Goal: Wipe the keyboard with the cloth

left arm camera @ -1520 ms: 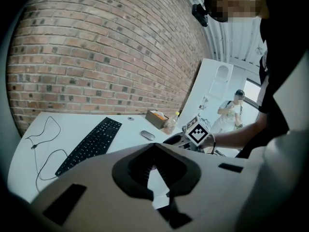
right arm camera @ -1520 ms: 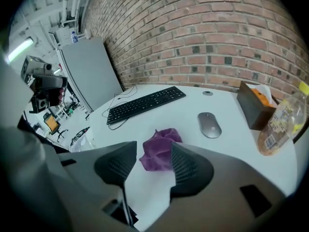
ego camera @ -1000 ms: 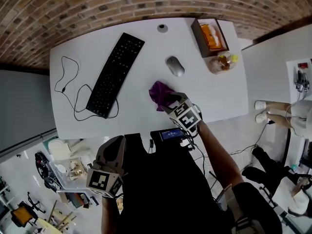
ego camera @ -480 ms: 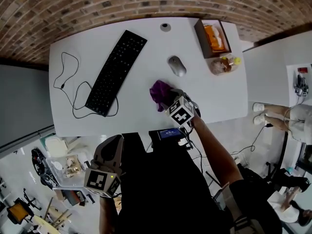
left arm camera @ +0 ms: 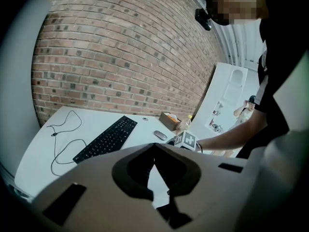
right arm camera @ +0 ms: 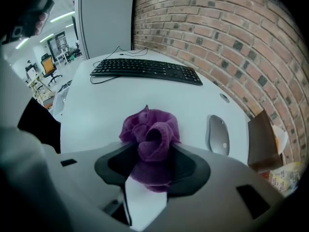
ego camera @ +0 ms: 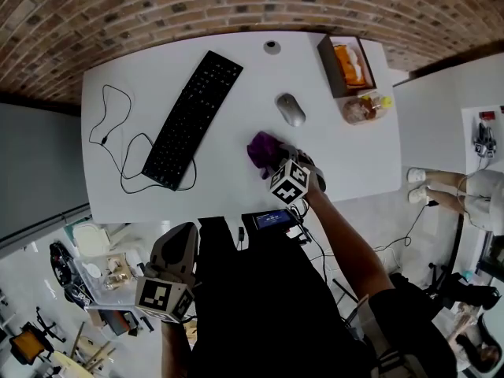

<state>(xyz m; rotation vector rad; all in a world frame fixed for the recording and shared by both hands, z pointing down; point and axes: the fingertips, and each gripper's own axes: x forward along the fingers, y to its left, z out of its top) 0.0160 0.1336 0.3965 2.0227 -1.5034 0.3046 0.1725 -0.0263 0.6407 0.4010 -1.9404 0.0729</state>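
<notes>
Keyboard (ego camera: pixel 193 119) left of mouse (ego camera: pixel 290 109), cloth (ego camera: pixel 262 148) before both

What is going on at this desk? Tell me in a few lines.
A person with a gripper in each hand is about to wipe a keyboard. The right gripper points down over the crumpled purple cloth on the white table. Its jaws have just been closing, with the cloth between them, but a firm grip is not clear yet. The black keyboard lies untouched further left. The left gripper is held back off the table, shut and empty.
</notes>
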